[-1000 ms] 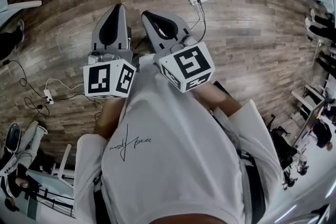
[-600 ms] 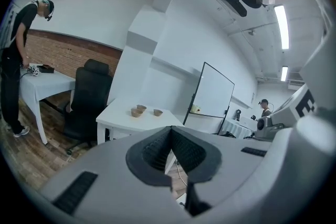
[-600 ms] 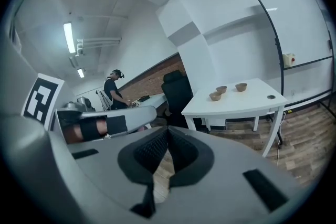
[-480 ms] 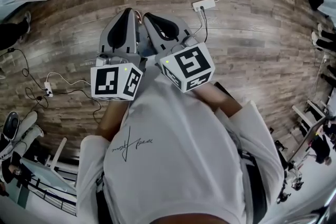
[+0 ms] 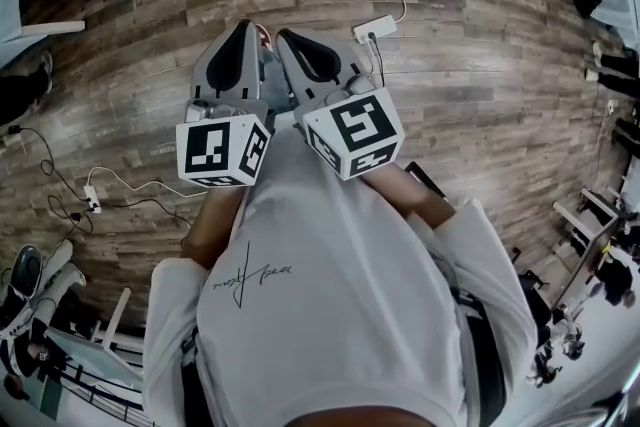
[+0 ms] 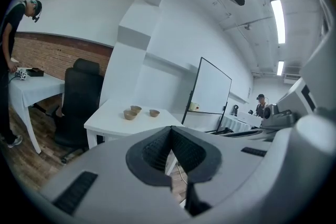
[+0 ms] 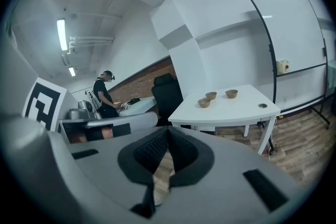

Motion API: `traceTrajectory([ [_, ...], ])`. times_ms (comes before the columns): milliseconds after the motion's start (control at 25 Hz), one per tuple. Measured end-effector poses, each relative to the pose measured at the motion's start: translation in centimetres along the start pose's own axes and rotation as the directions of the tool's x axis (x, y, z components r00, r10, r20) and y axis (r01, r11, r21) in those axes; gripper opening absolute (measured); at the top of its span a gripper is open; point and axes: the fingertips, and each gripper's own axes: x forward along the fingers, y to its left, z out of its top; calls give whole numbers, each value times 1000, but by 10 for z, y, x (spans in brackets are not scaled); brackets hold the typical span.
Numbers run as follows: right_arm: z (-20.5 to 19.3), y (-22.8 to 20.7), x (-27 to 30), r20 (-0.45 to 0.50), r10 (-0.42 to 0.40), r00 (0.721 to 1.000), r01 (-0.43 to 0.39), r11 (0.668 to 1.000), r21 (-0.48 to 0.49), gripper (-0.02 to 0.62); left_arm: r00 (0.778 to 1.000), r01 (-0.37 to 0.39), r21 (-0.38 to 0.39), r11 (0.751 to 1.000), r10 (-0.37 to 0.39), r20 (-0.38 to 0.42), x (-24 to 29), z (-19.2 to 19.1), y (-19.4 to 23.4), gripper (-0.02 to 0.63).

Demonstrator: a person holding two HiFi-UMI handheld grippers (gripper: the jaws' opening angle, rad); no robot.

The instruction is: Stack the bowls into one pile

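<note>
Three small brown bowls stand apart on a white table point(image 6: 113, 119) some way ahead: one point(image 6: 129, 114) at the left, one point(image 6: 136, 109) just behind it, one point(image 6: 154, 112) at the right. The right gripper view shows the same bowls point(image 7: 204, 103) point(image 7: 211, 95) point(image 7: 231, 93) on the table point(image 7: 236, 110). My left gripper point(image 5: 243, 25) and right gripper point(image 5: 284, 35) are held side by side in front of my chest, over the wood floor. Both are shut with nothing between the pads, far from the bowls.
A black office chair point(image 6: 79, 102) stands left of the table and a whiteboard point(image 6: 212, 89) on a stand to its right. A person point(image 6: 13, 39) stands at another table further left. On the floor lie a power strip point(image 5: 380, 23) and cables point(image 5: 95, 187).
I have moved forward over the floor: the power strip has slid down the head view and white table legs have come in at the top. The left gripper has closed in beside the right.
</note>
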Motion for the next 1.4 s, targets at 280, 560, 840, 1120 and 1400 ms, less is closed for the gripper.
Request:
traceTrajectory([
  [280,23,-32,34,-5,-40,999,40,999,17,5,998,3,35,999,-1,-60,51,12,25,6],
  [560,45,-65,75,-5,-94,996,94,995,30,5,995,14,52,999,-9,-100,99,26,51,6],
  [840,73,-73,123,13,-118,993,119,993,-6,5,995,37,35,999,-34,-98,126,46,88,6],
  [1120,102,-67,164,73,-35,997,40,997,-64,5,994,87,-2,996,-87,-63,153,59,126,6],
  [1400,117,-67,190,77,12,997,-4,995,-103,5,997,69,49,996,-68,-29,167,71,147,6],
])
